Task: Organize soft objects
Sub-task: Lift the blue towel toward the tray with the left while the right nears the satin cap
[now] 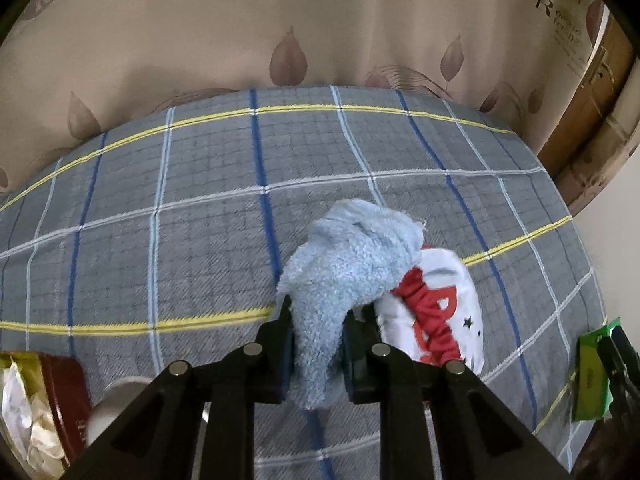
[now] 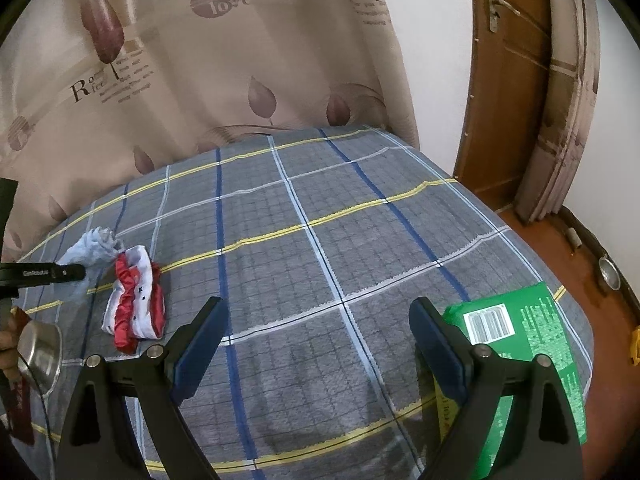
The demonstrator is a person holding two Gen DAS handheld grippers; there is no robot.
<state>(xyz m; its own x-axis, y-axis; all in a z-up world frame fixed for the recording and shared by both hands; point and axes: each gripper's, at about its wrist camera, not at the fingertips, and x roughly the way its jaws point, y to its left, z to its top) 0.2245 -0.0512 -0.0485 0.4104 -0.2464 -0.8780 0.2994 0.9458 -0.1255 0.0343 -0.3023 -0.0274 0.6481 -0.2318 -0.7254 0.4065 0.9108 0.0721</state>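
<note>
My left gripper is shut on a fluffy light-blue cloth and holds it over the plaid bed cover. Right beside it lies a red-and-white fabric piece with small stars. In the right wrist view the blue cloth and the red-and-white fabric sit at the far left, with a left gripper finger touching the cloth. My right gripper is open and empty above the bed cover.
A green packet lies at the bed's right edge, under my right finger; it also shows in the left wrist view. A metal bowl and a red tin with wrappers sit at the left. A curtain hangs behind the bed; a wooden door stands at right.
</note>
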